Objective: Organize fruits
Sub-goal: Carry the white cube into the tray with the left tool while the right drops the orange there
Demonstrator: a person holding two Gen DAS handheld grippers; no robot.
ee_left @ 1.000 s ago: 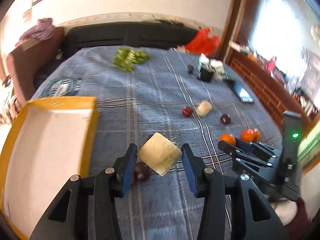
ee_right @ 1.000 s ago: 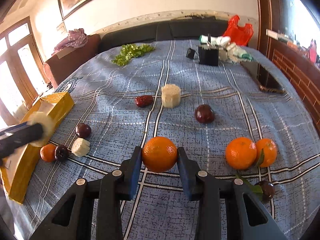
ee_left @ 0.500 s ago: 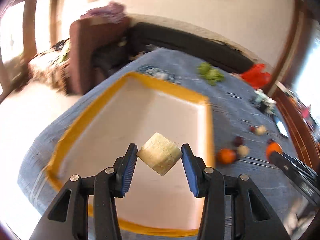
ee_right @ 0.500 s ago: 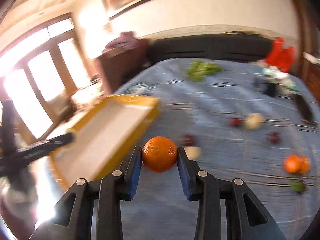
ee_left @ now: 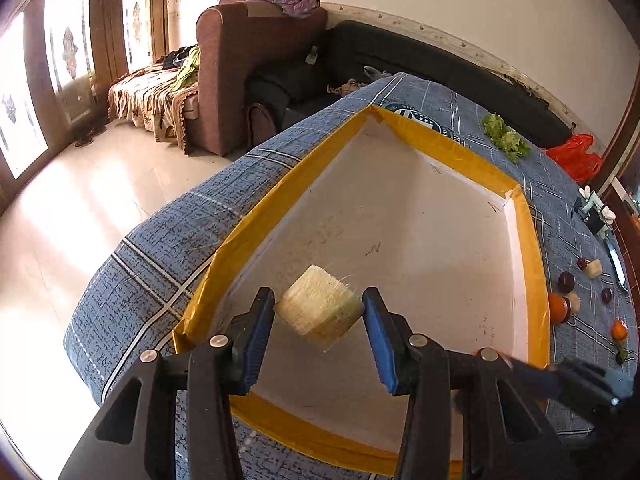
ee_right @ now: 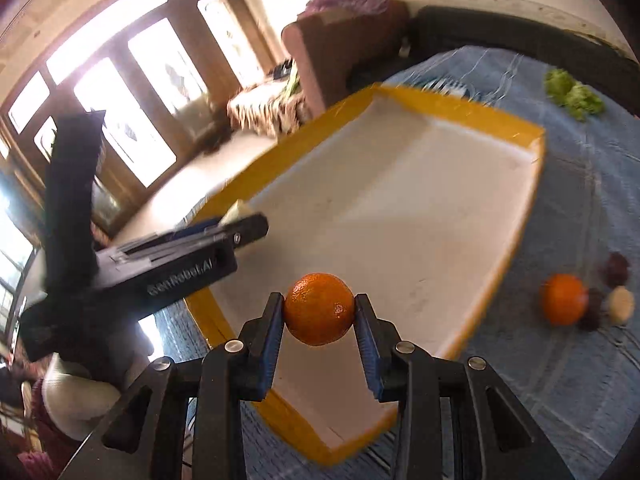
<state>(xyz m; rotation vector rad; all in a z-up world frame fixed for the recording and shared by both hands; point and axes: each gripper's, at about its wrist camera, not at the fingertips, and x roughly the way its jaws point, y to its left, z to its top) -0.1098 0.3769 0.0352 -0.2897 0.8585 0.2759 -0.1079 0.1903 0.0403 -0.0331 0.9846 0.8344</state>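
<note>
Both grippers have swung from the scattered fruit over to the tray since a second ago; then the left view showed the tray off at its left edge, now the white floor fills the middle of both views; left gripper clamps a pale fibrous cylinder piece between its blue pads, tilted, above the tray's near end, grip unchanged; right gripper pinches an orange, also unchanged, above the tray floor near the yellow rim; right view shows the left gripper's side reaching in over the tray's far rim; tray holds nothing yet; tray sits on a blue checked cloth; left behind on the cloth beside the tray: another orange, dark round fruits and a pale piece, close together; green leaves lie farther off; right view blurred.
</note>
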